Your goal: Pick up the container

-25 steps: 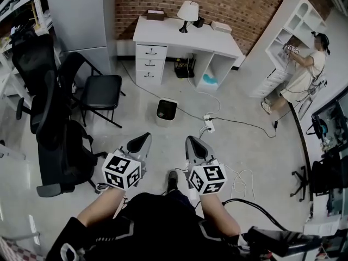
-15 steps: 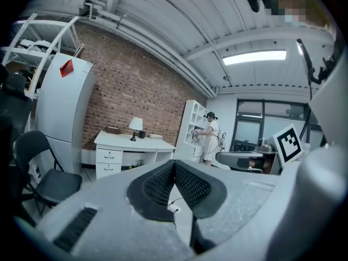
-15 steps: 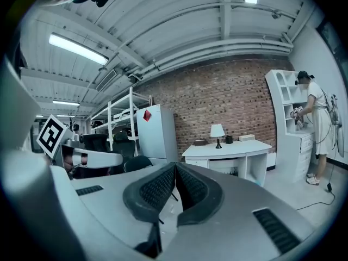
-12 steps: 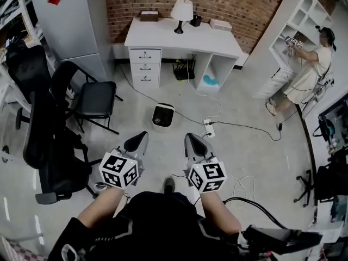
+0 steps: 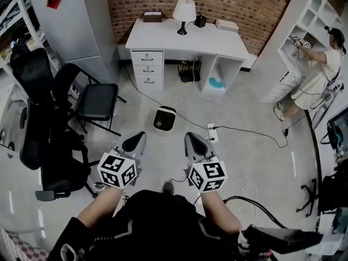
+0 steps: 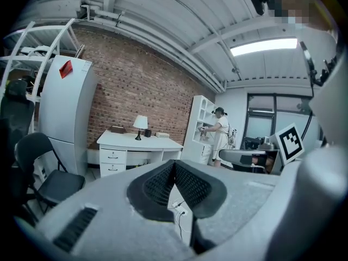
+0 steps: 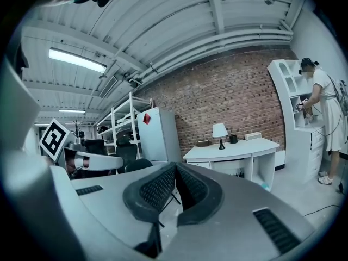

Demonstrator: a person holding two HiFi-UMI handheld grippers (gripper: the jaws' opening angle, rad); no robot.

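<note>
A small white bin (image 5: 164,118) with a dark inside stands on the floor, just ahead of both grippers. Beyond it, the white desk (image 5: 163,37) carries a brown box (image 5: 153,16), a lamp (image 5: 184,12), a black cup (image 5: 200,20) and a flat white box (image 5: 226,25). My left gripper (image 5: 136,142) and right gripper (image 5: 194,143) are held side by side in front of me, pointing nearly level toward the desk. Both are shut with nothing between the pads. In the gripper views the left gripper (image 6: 174,165) and the right gripper (image 7: 175,167) show their pads meeting, with the desk (image 6: 138,140) far off.
Black chairs (image 5: 95,99) crowd the left, beside a tall grey cabinet (image 5: 76,26). A power strip (image 5: 212,132) and cables lie on the floor right of the bin. A person (image 5: 321,75) works at white shelves (image 5: 304,20) at the far right.
The bin, desk and chairs have shifted slightly down the head view toward me as I move forward. Both grippers stay shut and keep their places in front of my body.
</note>
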